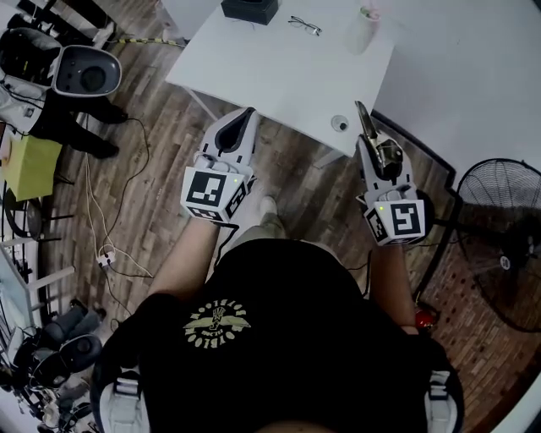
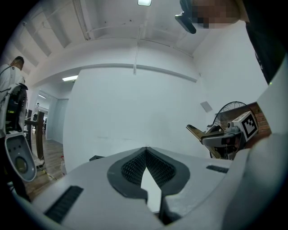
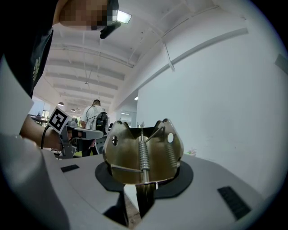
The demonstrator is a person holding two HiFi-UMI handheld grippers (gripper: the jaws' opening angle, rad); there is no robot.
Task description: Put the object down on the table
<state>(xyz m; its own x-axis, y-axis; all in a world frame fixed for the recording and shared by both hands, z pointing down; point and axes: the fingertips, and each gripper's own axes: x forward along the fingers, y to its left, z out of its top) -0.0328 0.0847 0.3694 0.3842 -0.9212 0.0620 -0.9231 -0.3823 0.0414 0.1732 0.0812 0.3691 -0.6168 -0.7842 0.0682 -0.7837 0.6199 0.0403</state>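
A brass-coloured metal spring clip (image 3: 143, 155) stands upright between the pads of my right gripper (image 3: 141, 179), which is shut on it. In the head view the clip (image 1: 365, 123) sticks out forward from the right gripper (image 1: 378, 145), held in the air just short of the near corner of the white table (image 1: 279, 68). My left gripper (image 1: 248, 114) hovers level with it on the left, before the table's near edge. Its jaws (image 2: 146, 149) meet at the tips with nothing between them. The left gripper view also catches the clip (image 2: 198, 131) off to the right.
On the table lie a black box (image 1: 250, 8), a pair of glasses (image 1: 304, 25), a clear cup (image 1: 362, 30) and a small round thing (image 1: 340, 123) near the corner. A floor fan (image 1: 499, 237) stands at the right. Cables and gear (image 1: 84, 72) lie on the wooden floor at the left.
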